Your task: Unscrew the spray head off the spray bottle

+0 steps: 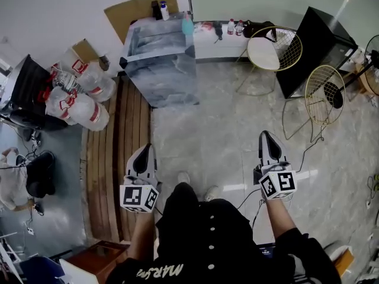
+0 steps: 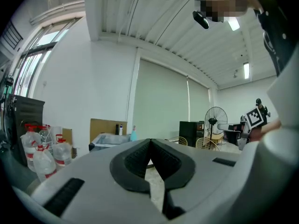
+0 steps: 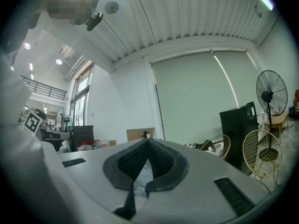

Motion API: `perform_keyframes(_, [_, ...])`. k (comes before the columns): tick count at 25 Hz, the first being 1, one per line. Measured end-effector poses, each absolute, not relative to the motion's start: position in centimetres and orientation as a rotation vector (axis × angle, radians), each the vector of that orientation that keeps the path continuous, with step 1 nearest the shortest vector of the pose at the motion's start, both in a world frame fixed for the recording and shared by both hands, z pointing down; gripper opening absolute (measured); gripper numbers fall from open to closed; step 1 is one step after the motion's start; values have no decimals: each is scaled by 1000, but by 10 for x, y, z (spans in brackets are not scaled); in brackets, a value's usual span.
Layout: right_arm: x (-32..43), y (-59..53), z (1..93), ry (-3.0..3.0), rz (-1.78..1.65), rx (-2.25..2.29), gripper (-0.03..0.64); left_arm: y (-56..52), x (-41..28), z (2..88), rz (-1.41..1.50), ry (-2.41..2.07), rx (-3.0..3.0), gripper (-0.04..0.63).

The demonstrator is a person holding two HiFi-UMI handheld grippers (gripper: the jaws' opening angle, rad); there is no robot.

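A teal spray bottle [image 1: 187, 25] stands at the far corner of a table under a plastic sheet [image 1: 159, 61], well ahead of me; it also shows small in the left gripper view [image 2: 133, 134]. My left gripper [image 1: 144, 149] is held at waist height over the floor, its jaws shut with nothing between them [image 2: 150, 142]. My right gripper [image 1: 264, 135] hangs level with it on the right, also shut and empty [image 3: 147, 140]. Both are far from the bottle.
Large water jugs [image 1: 80, 93] lie left of the table beside wooden planks [image 1: 118, 158]. Two wire chairs [image 1: 274, 49] [image 1: 324, 90] and a black cabinet [image 1: 317, 46] stand at the right. A cardboard sheet [image 1: 139, 10] leans on the wall. A fan [image 3: 271, 94] stands far right.
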State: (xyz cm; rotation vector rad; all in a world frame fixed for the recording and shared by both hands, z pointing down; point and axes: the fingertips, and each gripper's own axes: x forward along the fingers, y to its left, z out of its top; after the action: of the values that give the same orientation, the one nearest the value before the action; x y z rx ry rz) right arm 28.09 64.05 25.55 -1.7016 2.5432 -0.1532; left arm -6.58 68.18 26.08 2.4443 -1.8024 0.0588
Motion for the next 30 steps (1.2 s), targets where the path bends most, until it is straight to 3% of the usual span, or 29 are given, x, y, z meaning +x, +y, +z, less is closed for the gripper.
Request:
perform_keyframes(9, [269,603,260,2558,-101,-1681,11,638,-78,269,28,-1825,2446,23])
perform_keyframes(30, [198,379,235,2519,-77,-1743,11,396,-149,255,0,-1764,2501,23])
